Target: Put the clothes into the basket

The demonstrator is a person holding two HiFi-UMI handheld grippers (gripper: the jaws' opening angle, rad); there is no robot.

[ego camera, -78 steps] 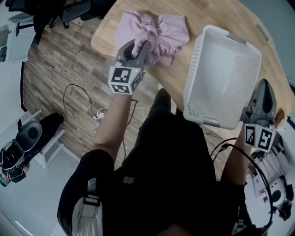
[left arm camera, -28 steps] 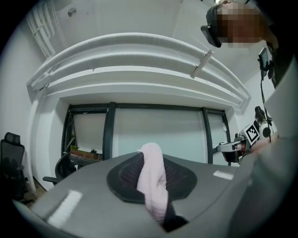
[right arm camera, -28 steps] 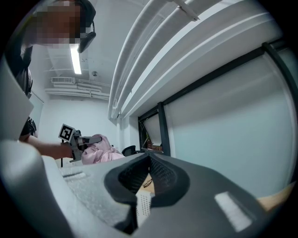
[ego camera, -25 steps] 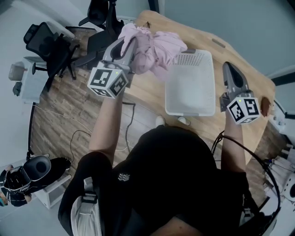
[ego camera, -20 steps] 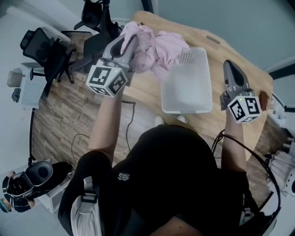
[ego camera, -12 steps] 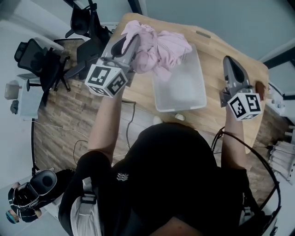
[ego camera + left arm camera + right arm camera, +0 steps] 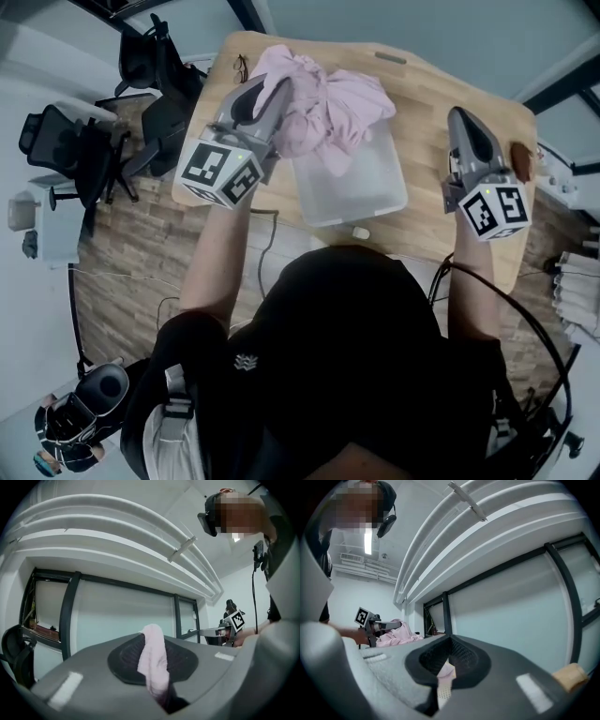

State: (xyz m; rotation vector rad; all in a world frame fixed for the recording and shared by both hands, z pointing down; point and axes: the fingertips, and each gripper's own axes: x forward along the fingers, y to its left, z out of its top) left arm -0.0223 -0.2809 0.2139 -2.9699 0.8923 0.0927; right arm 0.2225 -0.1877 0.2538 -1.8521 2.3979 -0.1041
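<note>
My left gripper is shut on a bundle of pink clothes and holds it in the air over the far left part of the white basket. The cloth hangs down over the basket's rim. In the left gripper view a strip of the pink clothes is pinched between the pads of the left gripper. The basket stands on the wooden table. My right gripper hovers to the right of the basket, shut and holding nothing. Through the right gripper I glimpse a bit of basket and pink cloth.
A brown object lies on the table by the right gripper. Black office chairs stand on the wooden floor at the left, and a cable runs below the table's near edge. A small white item lies under the basket's near rim.
The left gripper has lifted the pink clothes off the table and carried them over the basket. The right gripper has let go of the basket, which now lies flat on the table.
</note>
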